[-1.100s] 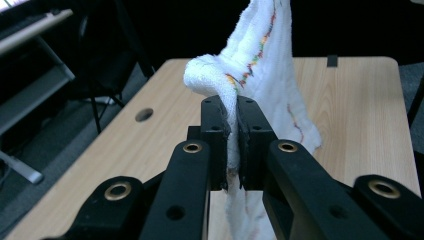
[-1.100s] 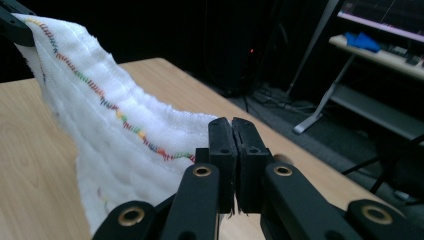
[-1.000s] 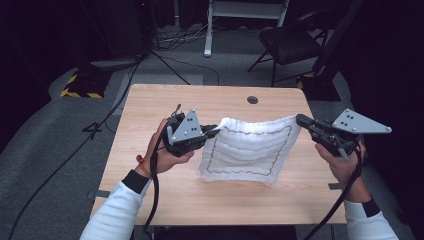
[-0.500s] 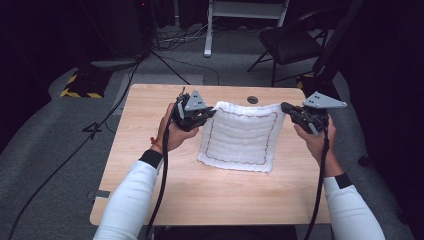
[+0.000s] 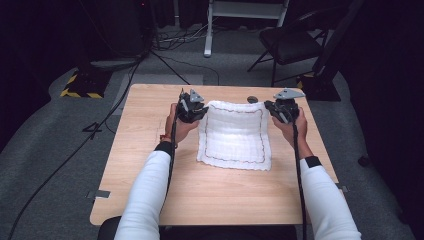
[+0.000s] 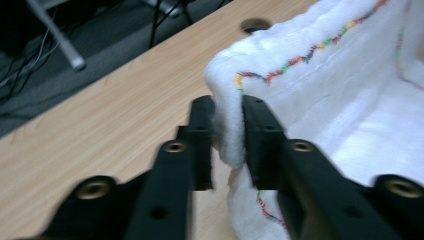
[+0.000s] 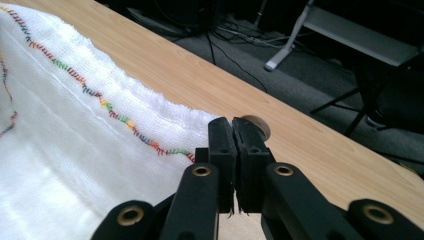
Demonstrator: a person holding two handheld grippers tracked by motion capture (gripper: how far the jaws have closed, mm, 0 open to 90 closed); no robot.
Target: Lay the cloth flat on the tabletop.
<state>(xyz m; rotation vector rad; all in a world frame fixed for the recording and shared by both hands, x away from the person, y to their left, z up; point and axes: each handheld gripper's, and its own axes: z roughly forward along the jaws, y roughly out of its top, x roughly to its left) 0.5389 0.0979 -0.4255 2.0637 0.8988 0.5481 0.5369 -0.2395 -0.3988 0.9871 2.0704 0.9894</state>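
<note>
Lies on the light wooden desk (image 5: 150,150): white stitched-edge cloth (image 5: 235,137), far corners between left tool (image 5: 202,107) and right tool (image 5: 270,107); black chair (image 5: 290,42) behind.

From above we see the wooden table (image 5: 150,165) evenly lit while the floor and room around it fall into deep darkness. The white cloth (image 5: 235,135) is the brightest area and loses some weave detail to overexposure. We note soft, short shadows under the hands. In the left gripper view we find the cloth (image 6: 350,100) blurred and glaring at the right, and the black jaws soft-edged at the bottom. In the right gripper view the stitched border (image 7: 110,110) is fairly sharp, the background chair legs (image 7: 350,107) dim and unfocused.
</note>
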